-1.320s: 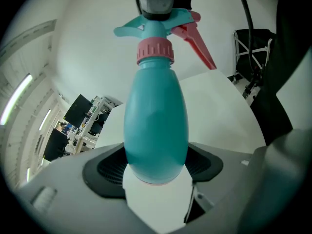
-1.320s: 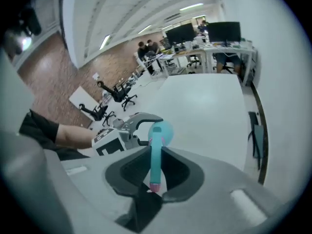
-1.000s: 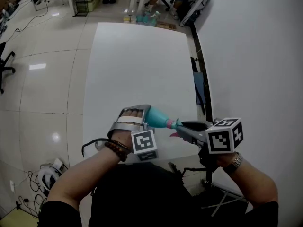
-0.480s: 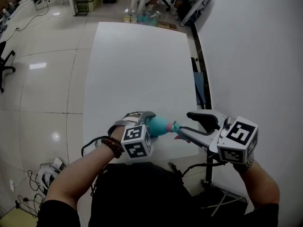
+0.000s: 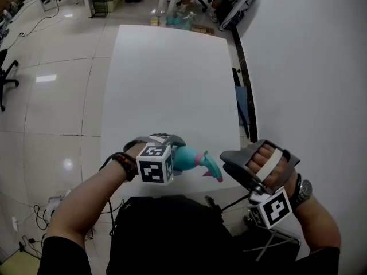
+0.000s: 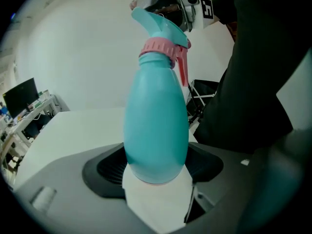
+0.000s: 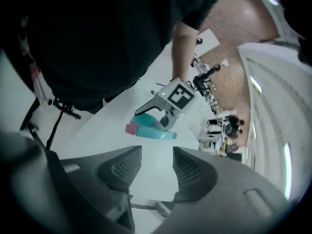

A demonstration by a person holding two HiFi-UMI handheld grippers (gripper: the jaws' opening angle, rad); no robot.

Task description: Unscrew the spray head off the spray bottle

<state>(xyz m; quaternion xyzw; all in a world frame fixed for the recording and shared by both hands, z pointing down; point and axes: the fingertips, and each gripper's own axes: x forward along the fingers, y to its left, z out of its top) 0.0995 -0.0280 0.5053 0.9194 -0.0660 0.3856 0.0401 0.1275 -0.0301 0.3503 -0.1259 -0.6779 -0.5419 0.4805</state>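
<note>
1. Bottle (image 6: 156, 116) first: its rounded base is pinched in the left gripper (image 6: 155, 165), with a ribbed black pad pressing on either side.
2. The teal body runs away from those jaws up to a pink collar (image 6: 158, 48). The spray head (image 6: 158, 26) is still seated on it, and the pink trigger (image 6: 183, 69) hangs beside the neck.
3. From the head view, the bottle is over the near edge of the white table (image 5: 166, 85). It lies roughly level, with the nozzle aimed to the person's right.
4. Over to the right gripper (image 7: 157, 164): its jaws have just been opening, they stand apart, and nothing is between them.
5. It sits just right of the spray head and is not touching it. The hand (image 5: 269, 162) is wrapped round the handle, and the marker cube (image 5: 274, 207) is on the side nearer the person.
6. Its own view looks through the gap to the bottle and the left gripper beyond.
7. Further out there is glossy tiled floor (image 5: 51, 96) left of the table and a pale wall (image 5: 309, 67) on the right.
</note>
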